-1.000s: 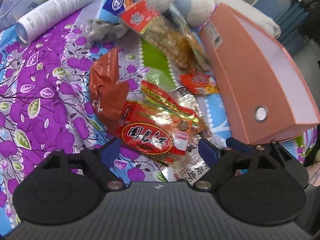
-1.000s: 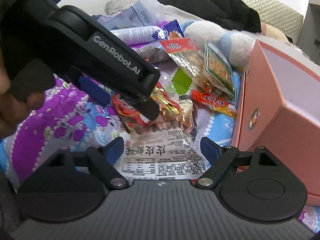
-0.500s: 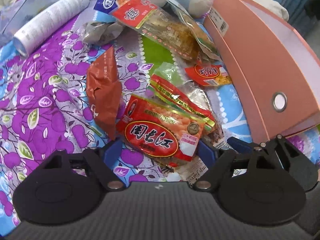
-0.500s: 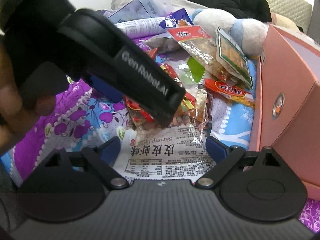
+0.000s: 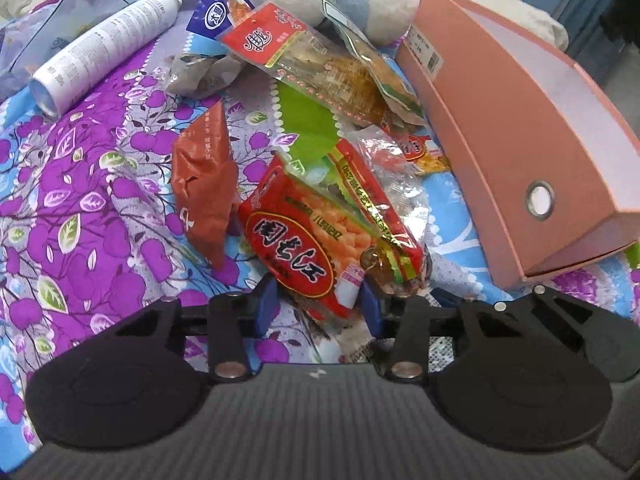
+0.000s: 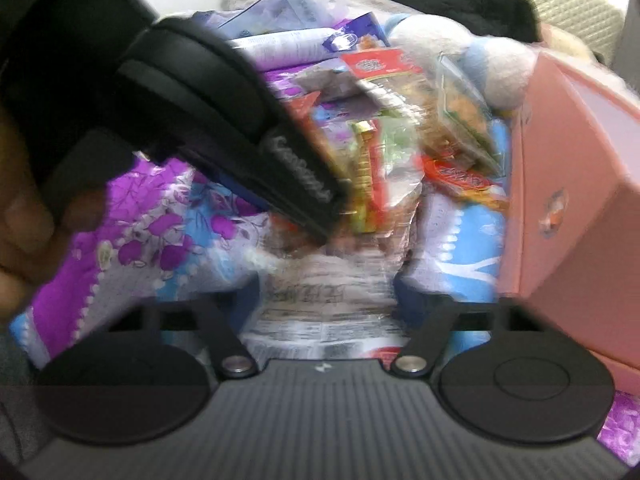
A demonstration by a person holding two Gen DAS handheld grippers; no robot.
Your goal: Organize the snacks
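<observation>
— What differs from a second ago?

— Both my grippers' jaws have just been closing. My left gripper (image 5: pixel 316 304) stood wide around the red crinkly snack packet with the black-lettered oval label (image 5: pixel 308 248); now its blue pads press the packet's near end from both sides, so it grips that packet. My right gripper (image 6: pixel 326 300) has narrowed over the white printed snack bag (image 6: pixel 324 312), which lies between its blue pads; the right wrist view is too blurred for me to tell whether they press it.

— Which way does the red packet point?

— Its long axis runs from my left gripper up and slightly leftward, away from me, label facing up, far end tilted onto a green-and-gold striped packet (image 5: pixel 372 204).

— And where does everything sit?

— On a bed with a purple flowered cover (image 5: pixel 80 184). The salmon-pink cardboard box (image 5: pixel 516 152) lies right of the snack pile, well apart from my left gripper. A brown-orange foil packet (image 5: pixel 204 188) lies just left of the red one.
</observation>
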